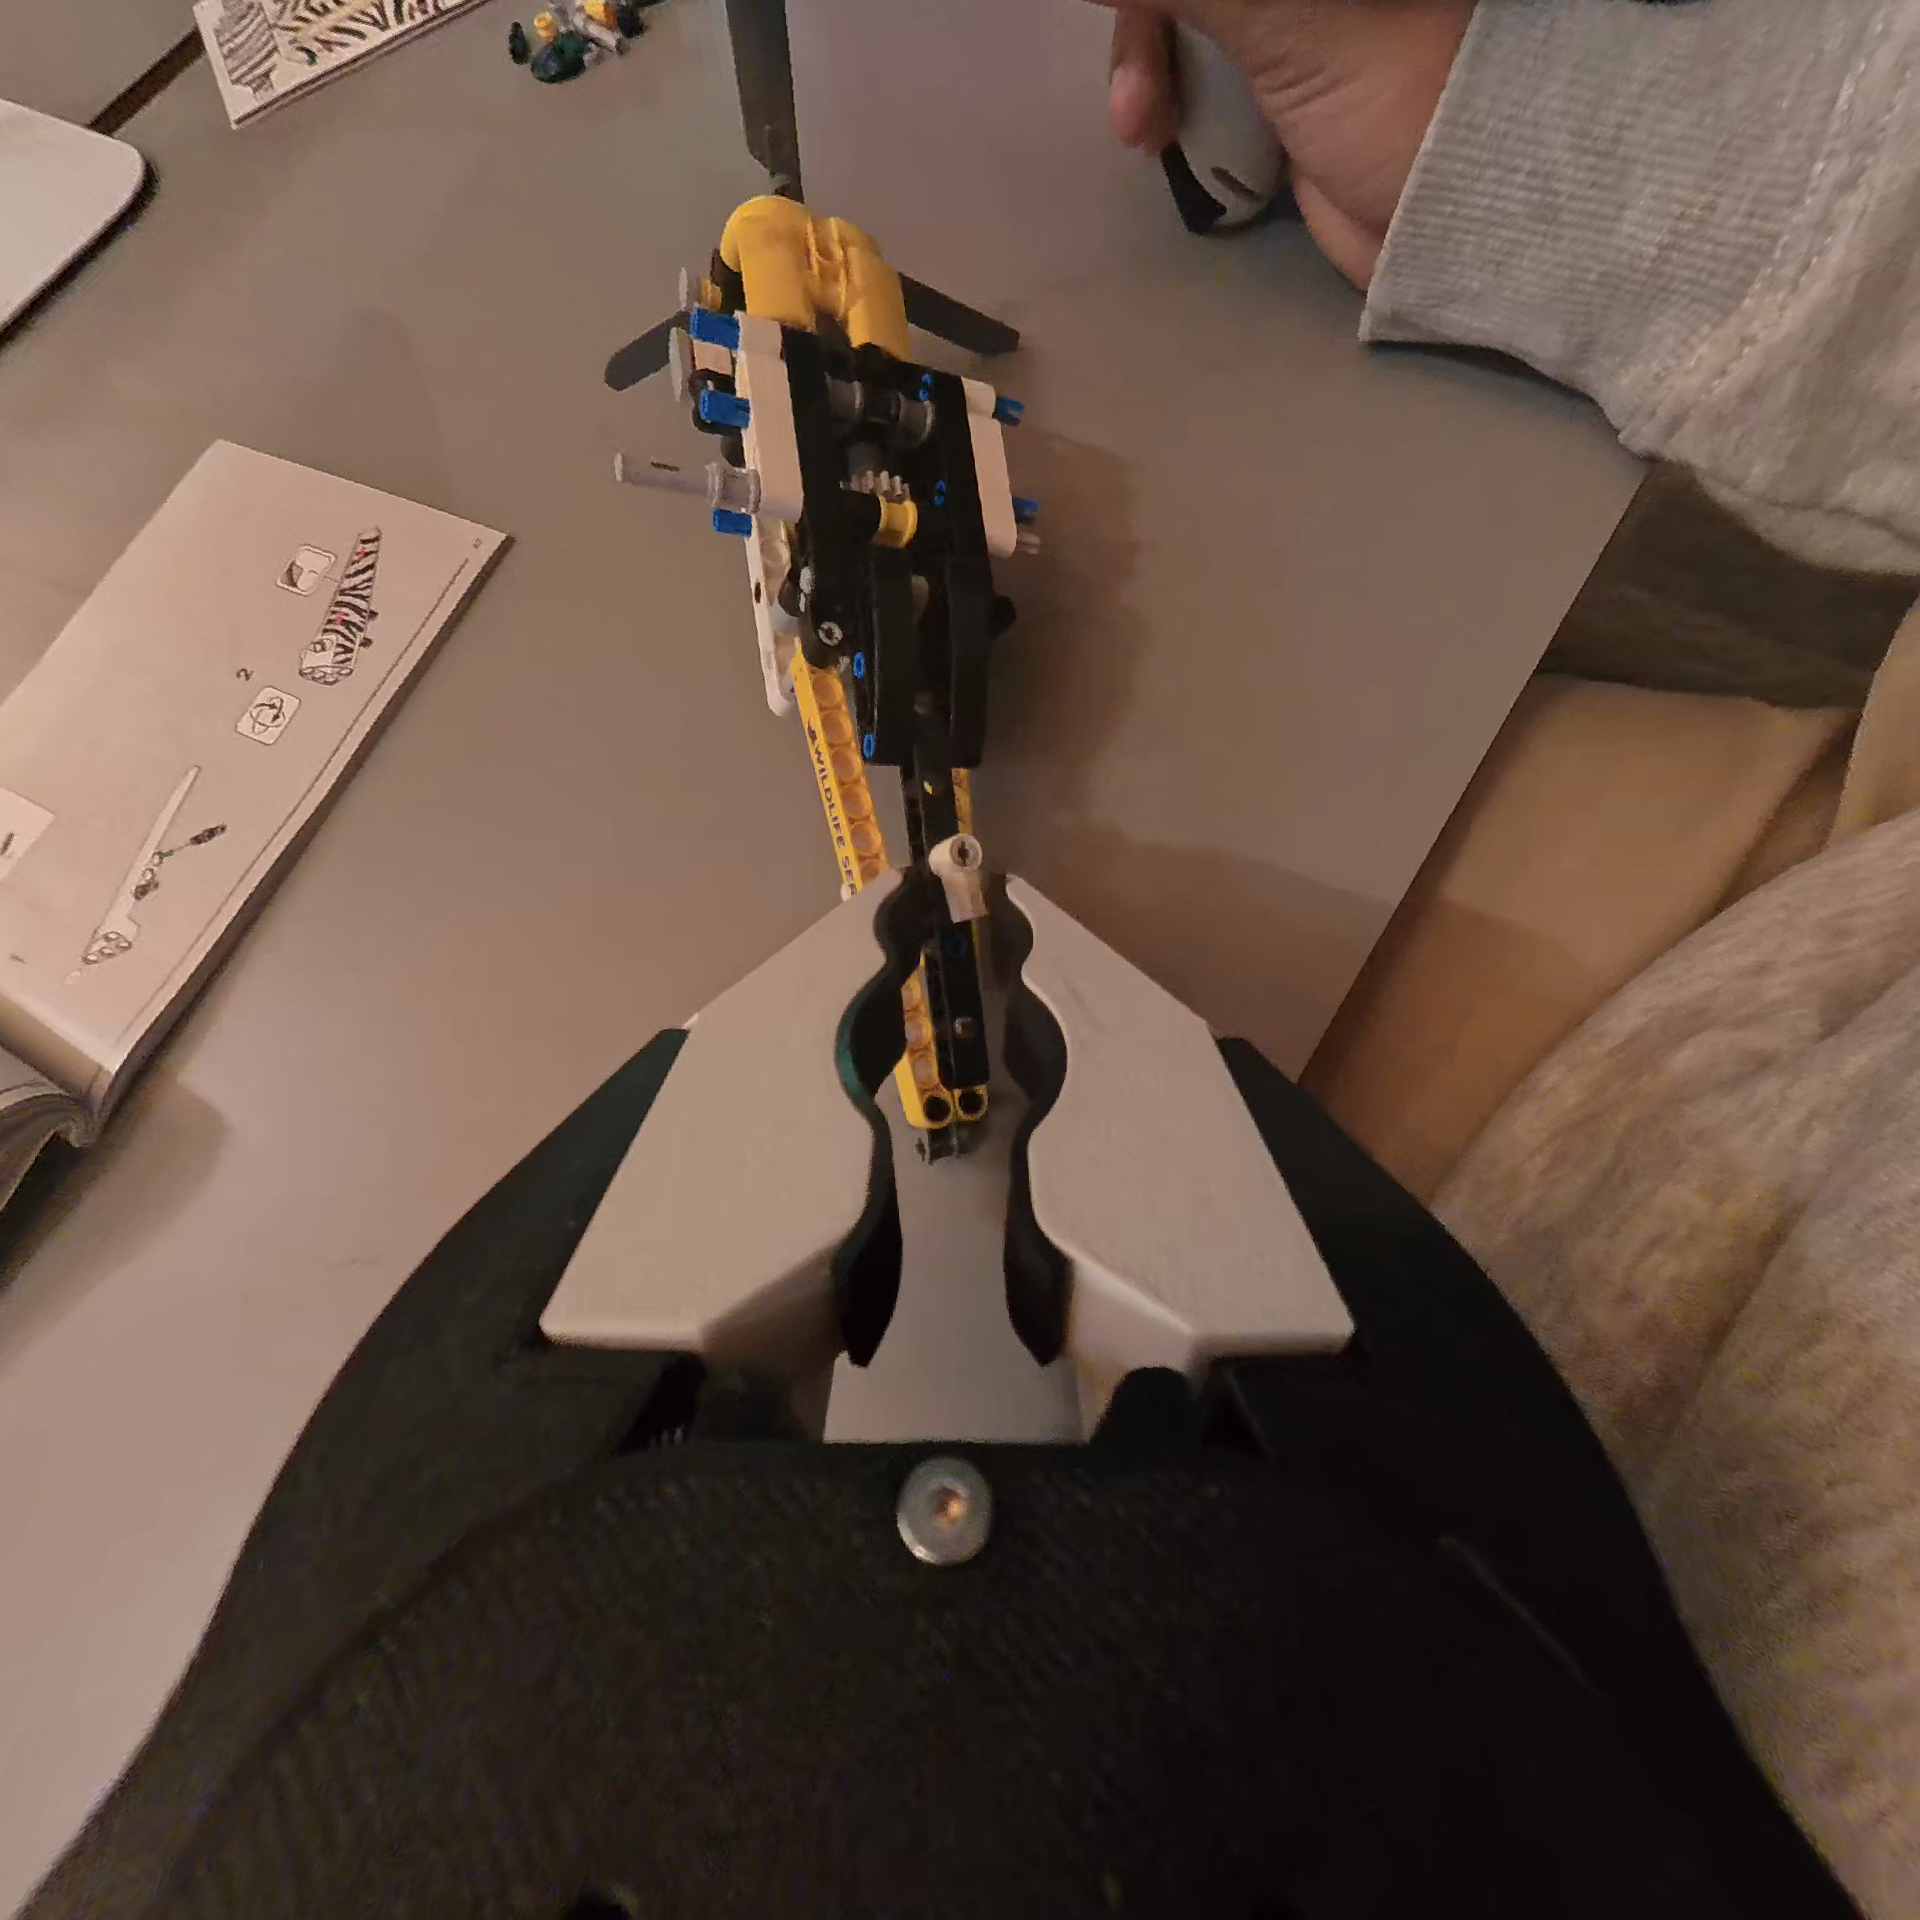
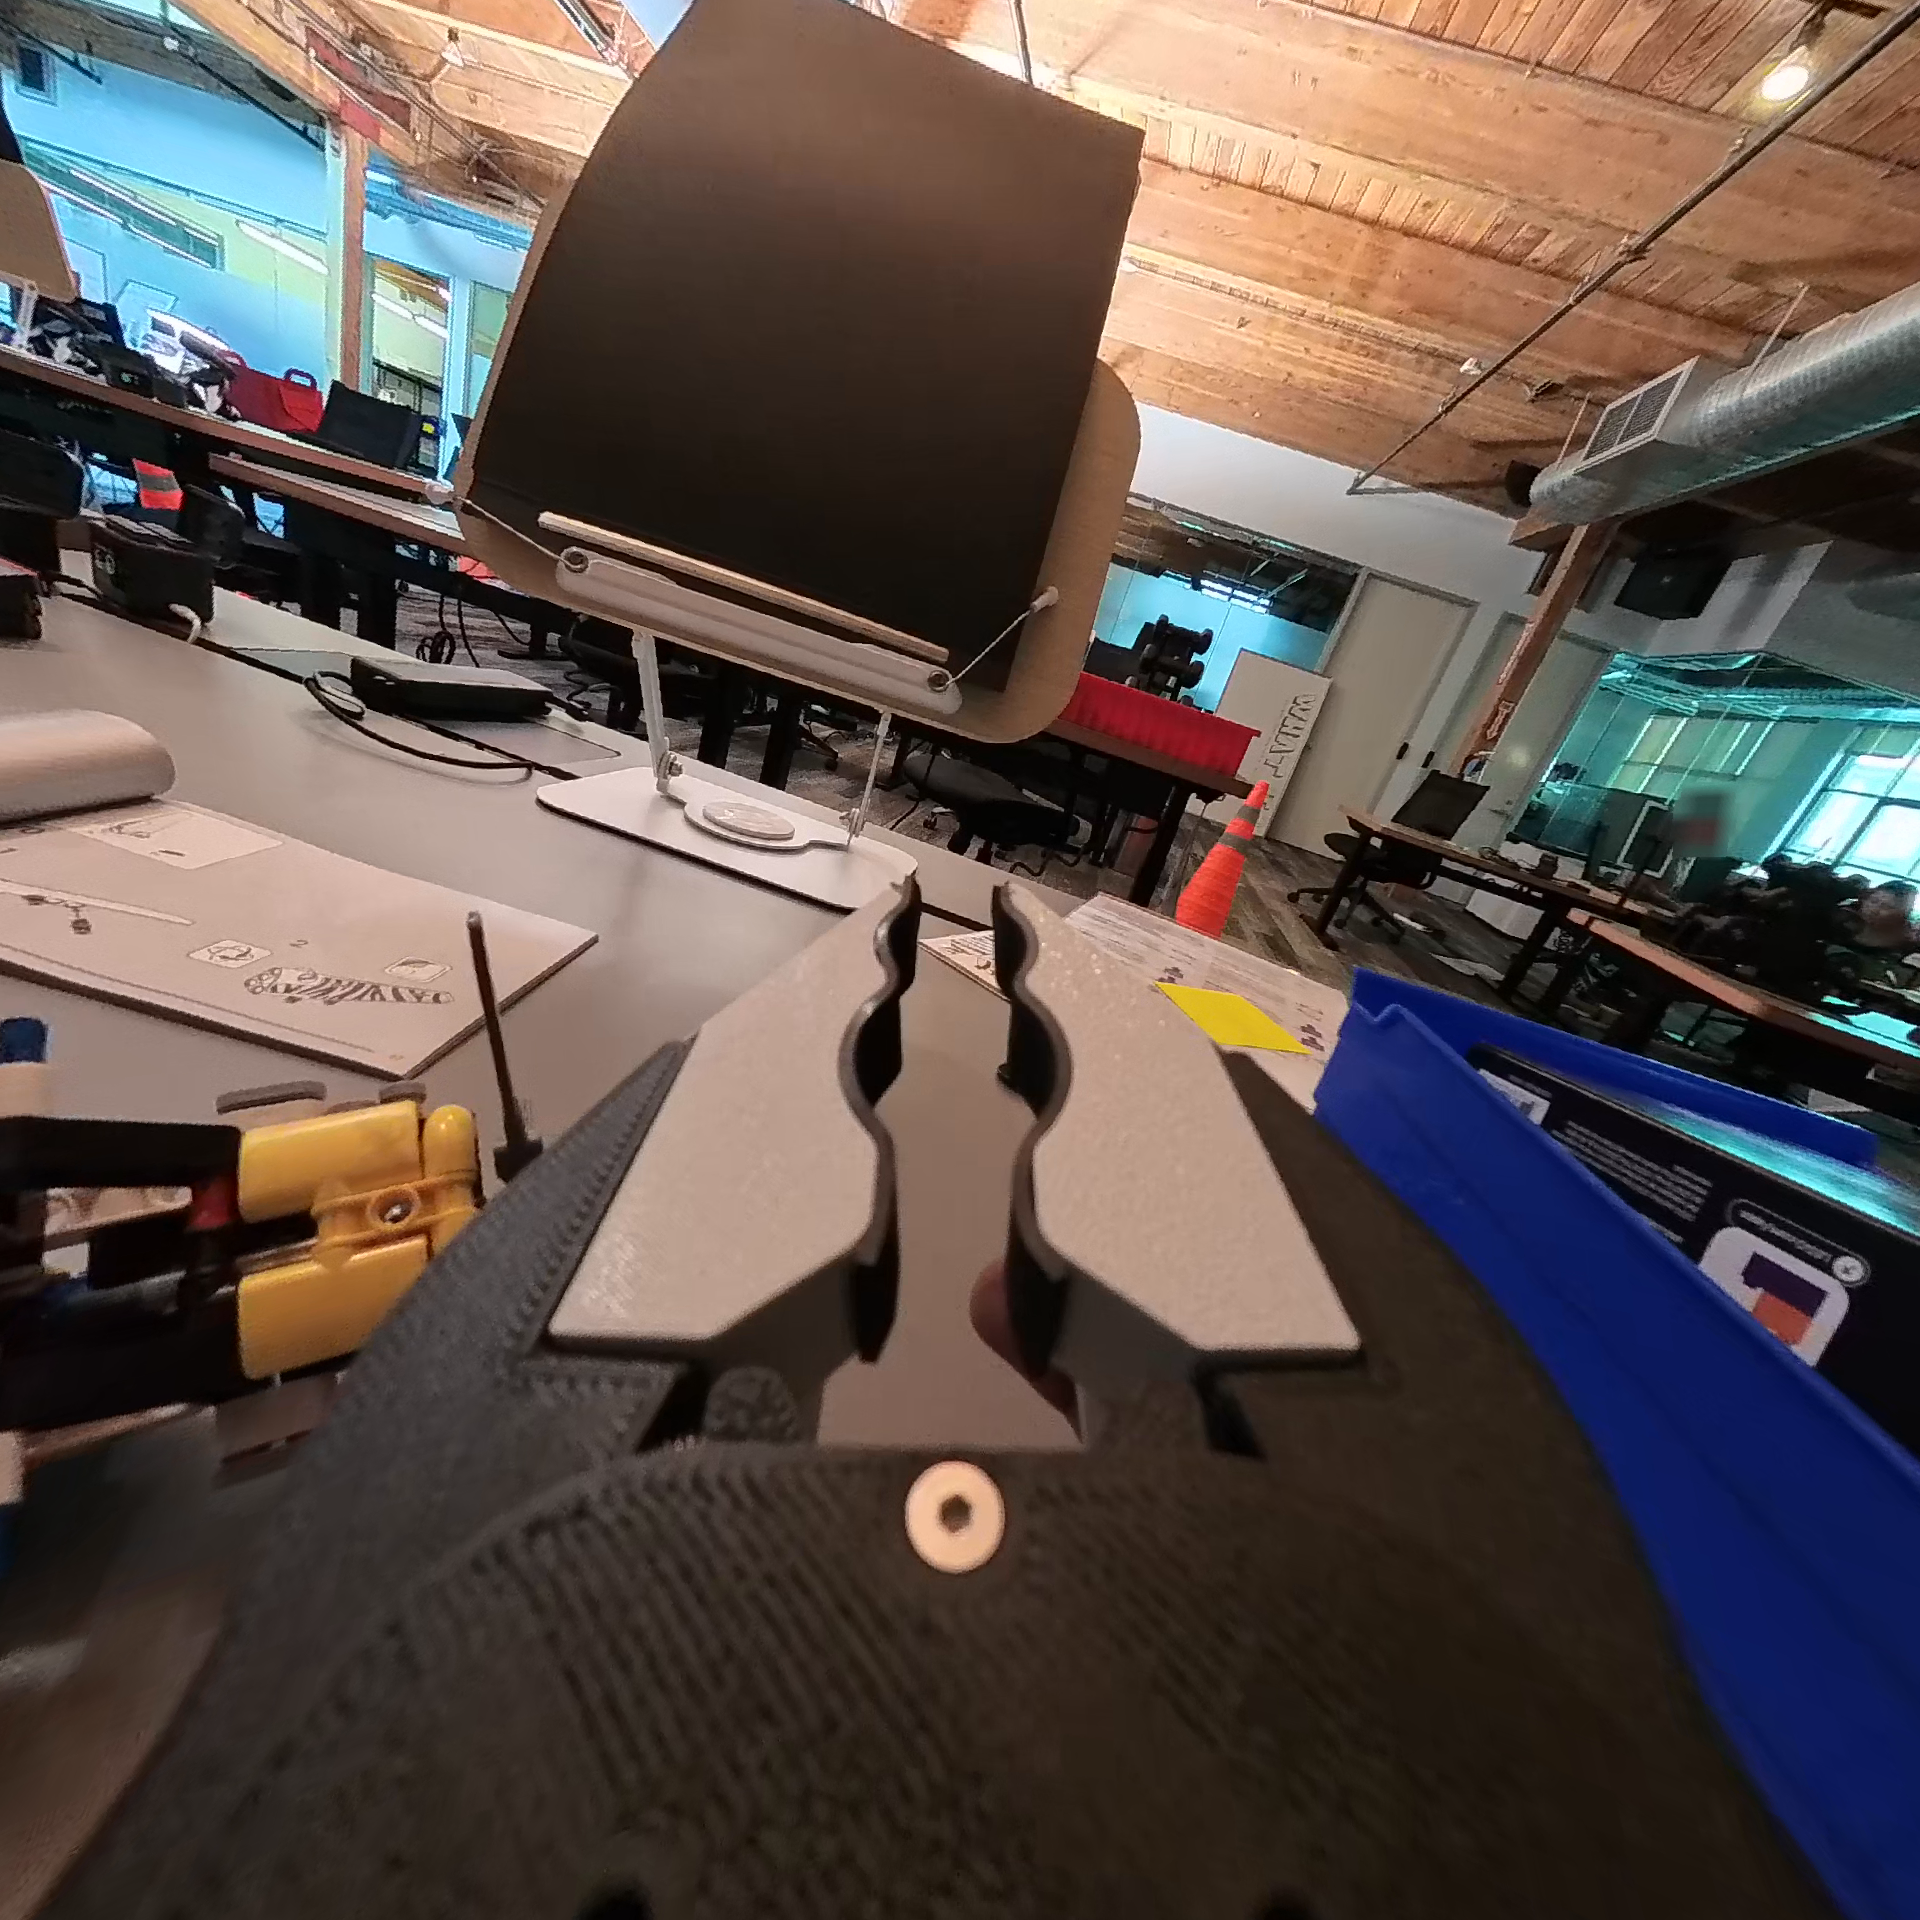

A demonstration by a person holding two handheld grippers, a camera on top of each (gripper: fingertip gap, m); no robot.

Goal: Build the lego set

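A yellow, black and white lego helicopter model (image 1: pixel 873 447) lies on the grey table (image 1: pixel 520 935), its yellow nose at the far end. My left gripper (image 1: pixel 951 894) is shut on its yellow and black tail beams (image 1: pixel 940 1029), which run back between the fingers. The model's yellow nose (image 2: pixel 343 1226) also shows at the left of the right wrist view, with a thin black rod (image 2: pixel 494 1029) standing up beside it. My right gripper (image 2: pixel 953 904) is just right of the nose, pointing away from it. Its jaws stand slightly apart with nothing between them.
An open instruction booklet (image 1: pixel 208 748) lies left of the model, and it also shows in the right wrist view (image 2: pixel 291 956). A sticker sheet (image 1: pixel 312 42) and small lego pieces (image 1: pixel 571 36) lie far back. A hand (image 1: pixel 1320 114) is at the upper right. A blue bin (image 2: pixel 1558 1299) and a stand (image 2: pixel 810 343) are near the right gripper.
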